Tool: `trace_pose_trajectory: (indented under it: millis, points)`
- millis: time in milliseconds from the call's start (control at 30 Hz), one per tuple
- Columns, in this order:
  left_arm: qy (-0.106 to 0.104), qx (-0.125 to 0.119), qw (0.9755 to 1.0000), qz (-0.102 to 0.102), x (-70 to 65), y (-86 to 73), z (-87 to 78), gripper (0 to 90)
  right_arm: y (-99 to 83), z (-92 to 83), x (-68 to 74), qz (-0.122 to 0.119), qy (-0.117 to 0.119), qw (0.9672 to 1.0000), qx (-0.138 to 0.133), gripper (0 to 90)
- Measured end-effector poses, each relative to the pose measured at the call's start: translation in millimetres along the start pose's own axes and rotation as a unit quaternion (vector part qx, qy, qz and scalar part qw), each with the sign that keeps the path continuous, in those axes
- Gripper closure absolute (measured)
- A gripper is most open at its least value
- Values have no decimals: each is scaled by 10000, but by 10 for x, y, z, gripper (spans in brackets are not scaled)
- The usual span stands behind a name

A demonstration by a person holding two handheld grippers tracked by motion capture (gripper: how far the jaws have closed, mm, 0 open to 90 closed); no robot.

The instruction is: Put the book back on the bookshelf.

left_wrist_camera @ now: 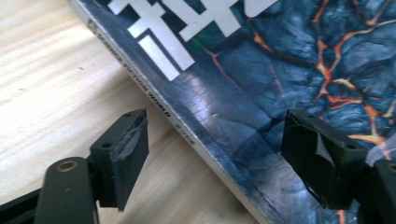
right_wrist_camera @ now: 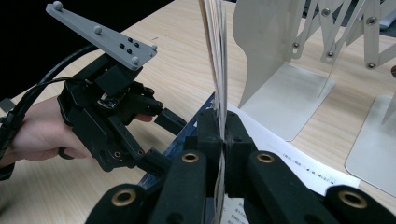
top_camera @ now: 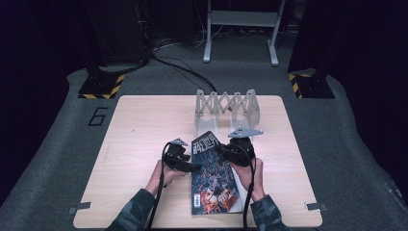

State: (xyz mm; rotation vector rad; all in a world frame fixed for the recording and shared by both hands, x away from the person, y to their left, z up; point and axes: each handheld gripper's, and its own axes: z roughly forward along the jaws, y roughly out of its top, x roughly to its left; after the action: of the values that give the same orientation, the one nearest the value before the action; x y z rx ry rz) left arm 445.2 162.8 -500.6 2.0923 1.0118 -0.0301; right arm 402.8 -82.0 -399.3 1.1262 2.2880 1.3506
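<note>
A magazine (top_camera: 214,175) is gripped by the right gripper (right_wrist_camera: 223,140), the left gripper (left_wrist_camera: 215,158) held open beside its spine, likely awaiting racking in the bookstand (top_camera: 226,108).

Your magazine (top_camera: 211,175) lies on the table (top_camera: 134,125) at lower centre of the high view — the folding rack (top_camera: 226,108) stands just behind it, toward the top. Your left gripper (top_camera: 192,166) sits at its left edge, your right gripper (top_camera: 226,150) at its right — pages clamped between the jaws.
</note>
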Motion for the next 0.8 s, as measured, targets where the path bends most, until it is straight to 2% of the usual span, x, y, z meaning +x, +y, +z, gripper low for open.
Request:
trace_pose_trajectory:
  millis: [133, 267, 433, 567, 733, 800]
  points:
    - [-152, -50, 9999, -26, 0, -2, -3, 309, -4, 9, 2, -17, 1, 10000, -16, 882]
    - [9, -129, 9998, -167, -16, 9, 0, 406, 4, 12, 19, -27, -7, 10000, 4, 882]
    - [68, -184, 9994, -300, -12, 6, 21, 477, 2, 19, 12, 14, -35, 10000, -8, 882]
    - [32, -204, 9986, -488, 1, 6, 18, 539, -12, 25, -8, -8, -41, 10000, -3, 882]
    - [39, -225, 9983, -536, 5, 26, 3, 594, -28, 20, -28, -14, -70, 10000, 25, 880]
    - [100, -237, 9985, -473, -11, 34, -8, 623, -40, 25, -47, -11, -97, 9999, 102, 876]
